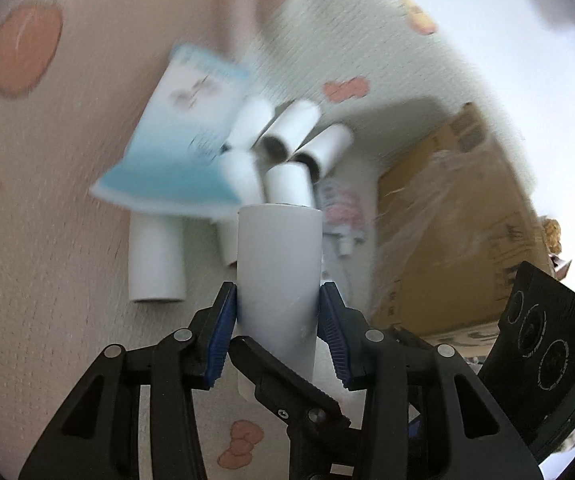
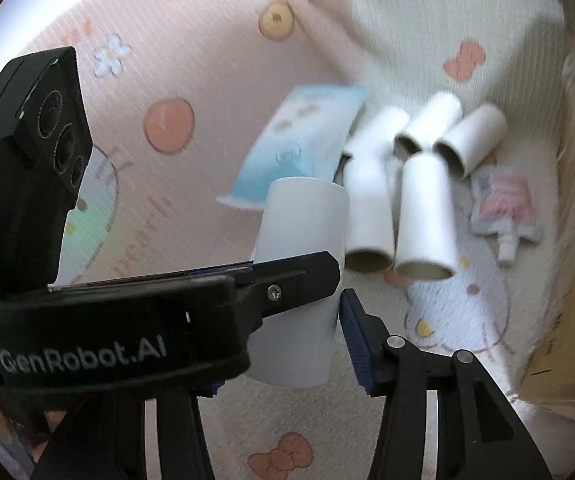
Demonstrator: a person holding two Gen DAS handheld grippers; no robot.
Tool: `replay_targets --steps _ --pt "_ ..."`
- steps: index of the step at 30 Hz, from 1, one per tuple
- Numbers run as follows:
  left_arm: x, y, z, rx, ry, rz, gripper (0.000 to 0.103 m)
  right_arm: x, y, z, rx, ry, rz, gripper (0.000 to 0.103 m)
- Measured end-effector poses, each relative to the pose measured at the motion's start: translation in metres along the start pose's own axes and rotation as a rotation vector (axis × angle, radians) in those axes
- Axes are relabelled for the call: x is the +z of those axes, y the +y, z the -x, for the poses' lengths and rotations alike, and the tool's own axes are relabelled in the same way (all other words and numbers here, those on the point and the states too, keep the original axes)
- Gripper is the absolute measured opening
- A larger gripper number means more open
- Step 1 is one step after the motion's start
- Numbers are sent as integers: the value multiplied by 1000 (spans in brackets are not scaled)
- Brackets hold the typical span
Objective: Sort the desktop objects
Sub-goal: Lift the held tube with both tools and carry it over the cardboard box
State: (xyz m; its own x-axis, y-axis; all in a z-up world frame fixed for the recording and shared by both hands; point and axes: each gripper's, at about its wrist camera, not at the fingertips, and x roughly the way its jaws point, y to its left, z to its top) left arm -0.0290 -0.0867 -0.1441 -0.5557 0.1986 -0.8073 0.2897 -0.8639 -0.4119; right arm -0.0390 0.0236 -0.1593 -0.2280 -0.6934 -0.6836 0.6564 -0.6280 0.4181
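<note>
Holding one white tube (image 1: 279,276) between both grippers, I see the left gripper (image 1: 277,304) clamped on it and the right gripper (image 2: 307,320) closing around it; more tubes (image 2: 423,216), a blue packet (image 2: 299,144) and a box (image 1: 455,232) lie beyond.

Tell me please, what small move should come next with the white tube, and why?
Probably close the right tool fully on the white tube: the left tool clamps it, while the right pad only borders it, so the grip looks unsure.
</note>
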Motion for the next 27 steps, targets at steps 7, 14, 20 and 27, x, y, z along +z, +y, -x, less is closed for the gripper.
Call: replay_targets --steps 7,14,20,27 --pt "12 -35 27 -27 -87 -72 46 15 2 42 -28 -84 31 47" --pt "29 -65 60 -40 -169 -146 46 28 24 83 -64 -153 44 46" --pt "52 -100 77 -71 -245 -252 46 57 25 115 -85 -229 17 46" --pt "70 -142 74 -125 -273 -376 46 86 2 140 -132 -239 -7 46"
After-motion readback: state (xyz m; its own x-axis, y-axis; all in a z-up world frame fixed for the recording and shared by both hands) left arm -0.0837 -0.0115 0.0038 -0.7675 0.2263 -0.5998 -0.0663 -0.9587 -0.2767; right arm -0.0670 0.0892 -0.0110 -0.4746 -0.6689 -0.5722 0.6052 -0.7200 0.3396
